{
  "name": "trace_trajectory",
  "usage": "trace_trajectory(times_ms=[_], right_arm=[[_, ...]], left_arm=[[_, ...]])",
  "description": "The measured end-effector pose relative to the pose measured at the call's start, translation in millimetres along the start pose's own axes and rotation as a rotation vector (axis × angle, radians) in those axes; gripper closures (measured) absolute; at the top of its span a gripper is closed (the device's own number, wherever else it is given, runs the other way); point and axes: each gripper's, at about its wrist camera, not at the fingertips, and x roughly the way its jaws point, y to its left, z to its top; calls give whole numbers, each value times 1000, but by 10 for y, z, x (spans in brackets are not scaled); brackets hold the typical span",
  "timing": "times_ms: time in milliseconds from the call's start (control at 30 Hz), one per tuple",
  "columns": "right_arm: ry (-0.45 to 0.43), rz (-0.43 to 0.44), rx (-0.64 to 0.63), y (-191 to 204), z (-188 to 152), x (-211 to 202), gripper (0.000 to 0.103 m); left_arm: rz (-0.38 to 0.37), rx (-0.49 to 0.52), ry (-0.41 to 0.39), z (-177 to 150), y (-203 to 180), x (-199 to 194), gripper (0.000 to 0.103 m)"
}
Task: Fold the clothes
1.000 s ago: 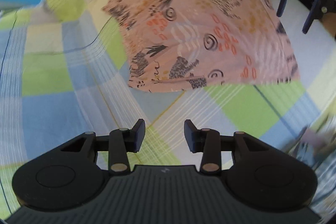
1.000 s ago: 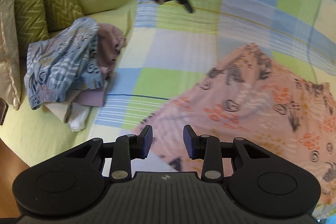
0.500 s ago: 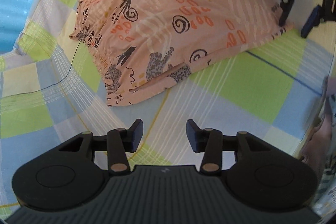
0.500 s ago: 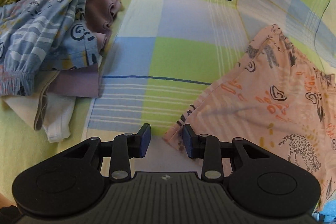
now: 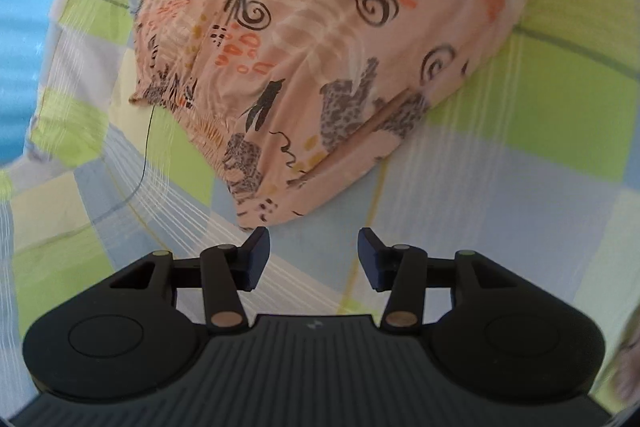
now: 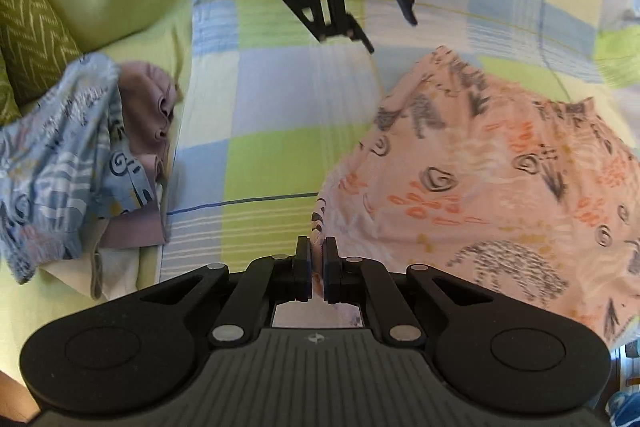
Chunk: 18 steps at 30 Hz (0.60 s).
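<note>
Bright, soft daylight, barely any shadows. Fisheye bends every edge. Left gripper (image 6: 384,11) smeared by motion blur in the right view; the garment (image 5: 320,47) looks soft, slightly hazy.

— What do we have in front of our left hand-held gripper (image 5: 313,251)?

— A pink printed garment (image 5: 320,39), spread over the checked bedsheet (image 5: 500,187). We see black spirals, orange dashes and spotted animal shapes on it (the print blurs toward the top edge).

— And how do our fingers (image 5: 256,255) stand?

— Wide apart, with bare sheet showing between them. The left fingertip sits just beside the garment's nearest rounded corner; we cannot tell whether it touches.

— Anything else in our view?

— A folded seam runs slantwise across the near part of the garment, and a plain blue surface (image 5: 28,7) lies beyond the sheet's left edge.
</note>
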Motion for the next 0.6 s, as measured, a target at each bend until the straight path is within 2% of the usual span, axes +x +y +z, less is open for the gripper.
trace_trajectory(times_ms=[233,333,400,467,500,600], right_arm=[[-26,56,78,-242,-46,-185,99],[-21,80,85,-319,-54,-193,99],[-23,98,95,-372,-52,-201,99],[-30,128,124,-455,-41,-217,99],[-33,138,139,-503,-34,-234,99],[-55,144,173,-680,-8,-383,99]], left_arm=[[14,229,-7,-85,139,552,64],[44,368,-60,-141,152,662,64],[24,430,-92,-150,173,696,66],[-13,460,-104,-142,212,724,84],[-33,447,-96,-133,255,727,96],[-75,379,-79,-96,446,671,100]])
